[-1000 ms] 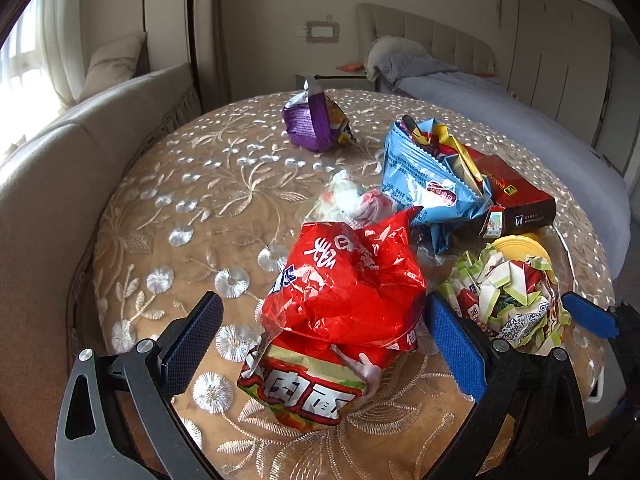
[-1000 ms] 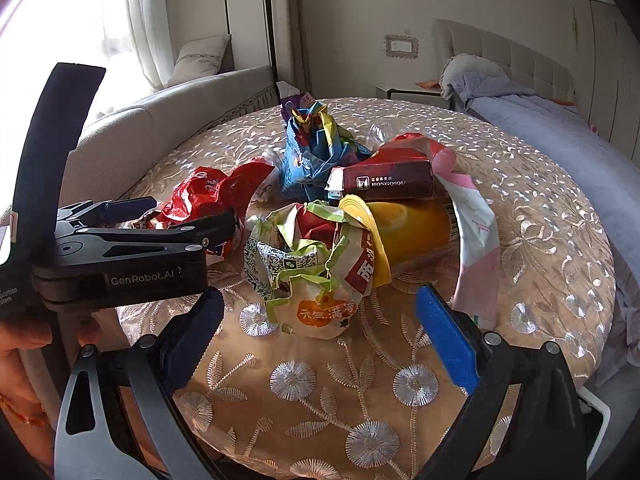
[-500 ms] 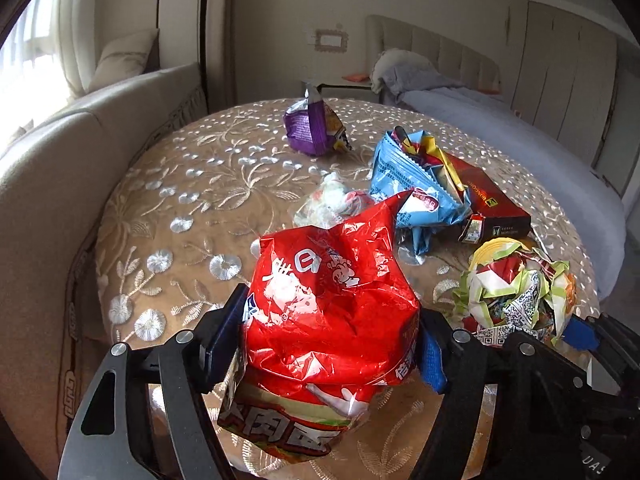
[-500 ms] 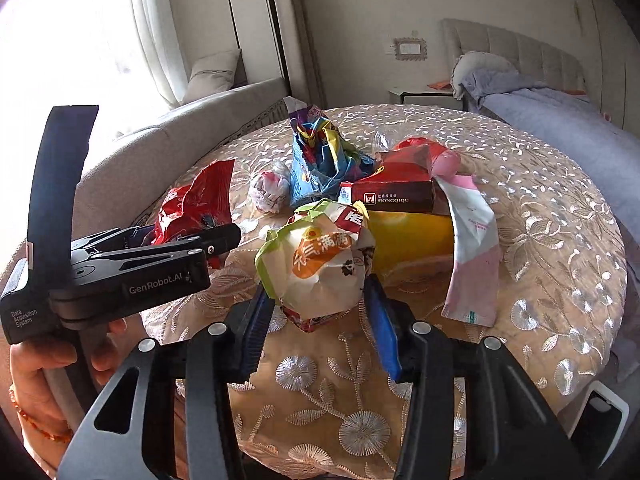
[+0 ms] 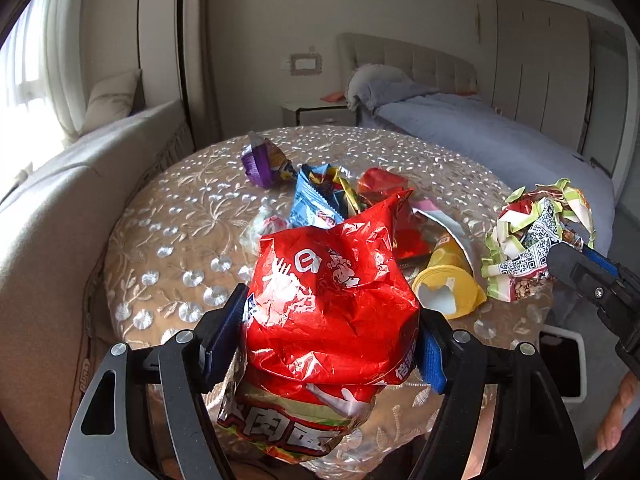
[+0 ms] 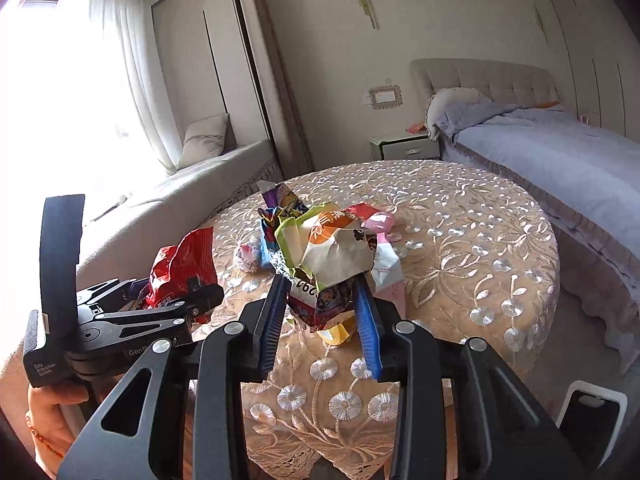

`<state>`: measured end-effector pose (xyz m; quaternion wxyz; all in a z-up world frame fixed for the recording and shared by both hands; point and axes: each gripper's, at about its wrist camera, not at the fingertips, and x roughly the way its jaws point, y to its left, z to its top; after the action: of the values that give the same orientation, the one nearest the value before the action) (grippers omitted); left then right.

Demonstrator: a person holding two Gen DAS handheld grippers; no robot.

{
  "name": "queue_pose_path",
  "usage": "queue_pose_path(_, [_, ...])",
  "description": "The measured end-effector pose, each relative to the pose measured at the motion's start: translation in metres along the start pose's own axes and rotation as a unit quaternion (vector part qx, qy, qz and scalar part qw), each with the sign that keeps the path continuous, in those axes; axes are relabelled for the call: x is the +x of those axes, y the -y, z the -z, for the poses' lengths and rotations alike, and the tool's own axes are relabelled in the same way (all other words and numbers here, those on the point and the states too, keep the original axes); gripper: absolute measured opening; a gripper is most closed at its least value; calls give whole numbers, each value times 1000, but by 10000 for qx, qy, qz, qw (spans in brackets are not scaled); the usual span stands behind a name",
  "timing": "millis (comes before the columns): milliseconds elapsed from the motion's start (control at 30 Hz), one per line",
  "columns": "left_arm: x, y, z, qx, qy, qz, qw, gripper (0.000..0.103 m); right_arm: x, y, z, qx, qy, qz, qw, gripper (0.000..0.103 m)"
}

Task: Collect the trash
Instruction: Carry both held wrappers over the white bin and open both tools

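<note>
Bedroom bench in embroidered cloth; left claw pinches a red snack bag above its near edge, right claw a crumpled wrapper wad; both light, crinkly, slippery; grip mid-body.

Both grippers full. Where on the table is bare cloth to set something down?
Bare: the table's bed-side half, and the sofa-side strip left of the purple wrapper. Crowded: the middle, around the blue bag and yellow tube.
</note>
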<state>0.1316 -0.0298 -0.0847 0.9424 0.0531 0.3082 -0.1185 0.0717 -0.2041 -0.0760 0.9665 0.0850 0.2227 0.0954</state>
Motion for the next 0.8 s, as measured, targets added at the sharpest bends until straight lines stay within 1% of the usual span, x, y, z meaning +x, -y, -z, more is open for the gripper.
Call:
queue_pose_path(67, [-3, 10, -1, 51, 1, 2, 10000, 72, -6, 9, -2, 40, 50, 58, 10000, 36])
queue_pose_path(200, [-11, 32, -1, 266, 97, 148, 9995, 72, -27, 22, -6, 102, 202, 137, 9997, 36])
queue_pose_path(333, [-16, 65, -4, 556, 159, 420, 9974, 72, -51, 37, -3, -7, 325, 397, 9987, 36])
queue_pose_path(467, [-15, 109, -4, 965, 191, 793, 9920, 72, -71, 62, 5, 19, 340, 744, 9966, 36])
queue_pose_path(567, [-9, 147, -2, 1315, 146, 1081, 9853, 72, -86, 85, 13, 71, 316, 1072, 9937, 36])
queue_pose_path(633, [-4, 173, 1, 1582, 94, 1299, 9788, 72, -96, 100, 20, 91, 287, 1296, 9911, 36])
queue_pose_path(800, [14, 240, 11, 2267, -92, 1829, 9566, 72, -117, 143, 41, 121, 76, 1888, 9819, 36])
